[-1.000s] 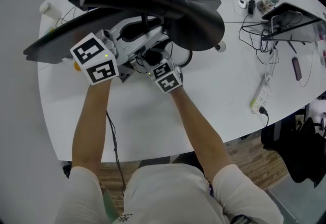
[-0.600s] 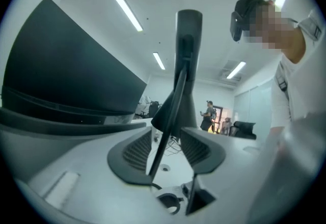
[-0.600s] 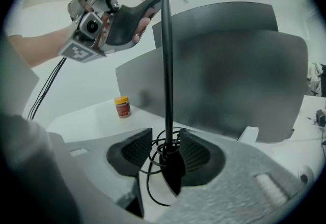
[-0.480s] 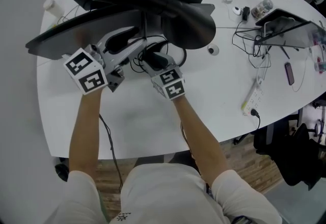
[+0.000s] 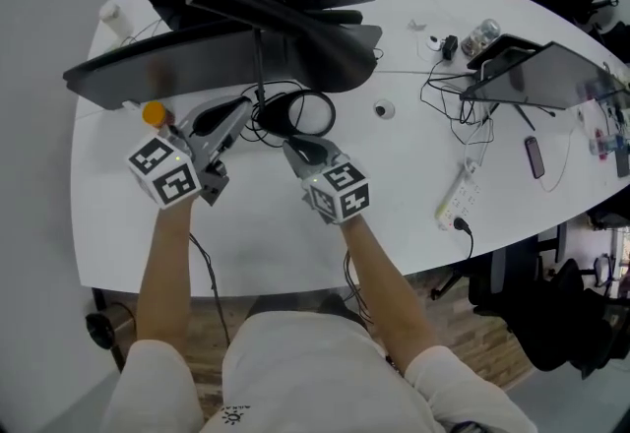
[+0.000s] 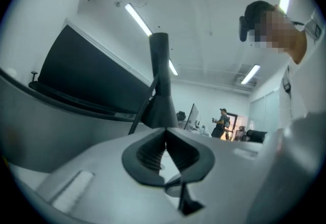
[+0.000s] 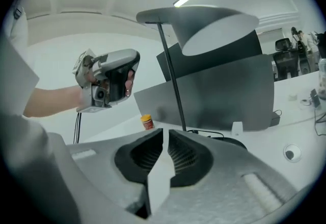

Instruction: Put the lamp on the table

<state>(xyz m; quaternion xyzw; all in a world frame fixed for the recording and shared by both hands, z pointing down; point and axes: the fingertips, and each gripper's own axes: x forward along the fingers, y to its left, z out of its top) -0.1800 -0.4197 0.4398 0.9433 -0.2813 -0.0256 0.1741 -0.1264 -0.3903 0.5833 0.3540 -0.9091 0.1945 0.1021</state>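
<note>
Lamp (image 5: 295, 28): black, upright on the white table (image 5: 256, 234), toward the far edge and left of its middle. Its round base rests on the tabletop beside a coil of black cable; a thin pole carries the wide shade above. In the right gripper view the lamp (image 7: 214, 24) stands clear ahead, pole vertical, shade overhanging.

Left gripper (image 5: 239, 107): held over the table near the left edge, pointing at the lamp base but apart from it. Its view shows the jaws of the left gripper (image 6: 165, 131) pressed together with nothing between them.

Right gripper (image 5: 292, 145): just on the near side of the lamp base, not touching it. The jaws of the right gripper (image 7: 165, 134) have just been closing; a narrow gap remains and nothing sits in it.

Other items: an orange-capped bottle (image 5: 154, 113) near the left edge behind the left gripper, a grey monitor back (image 5: 177, 67) along the far edge, a power strip (image 5: 455, 200) near the right edge
</note>
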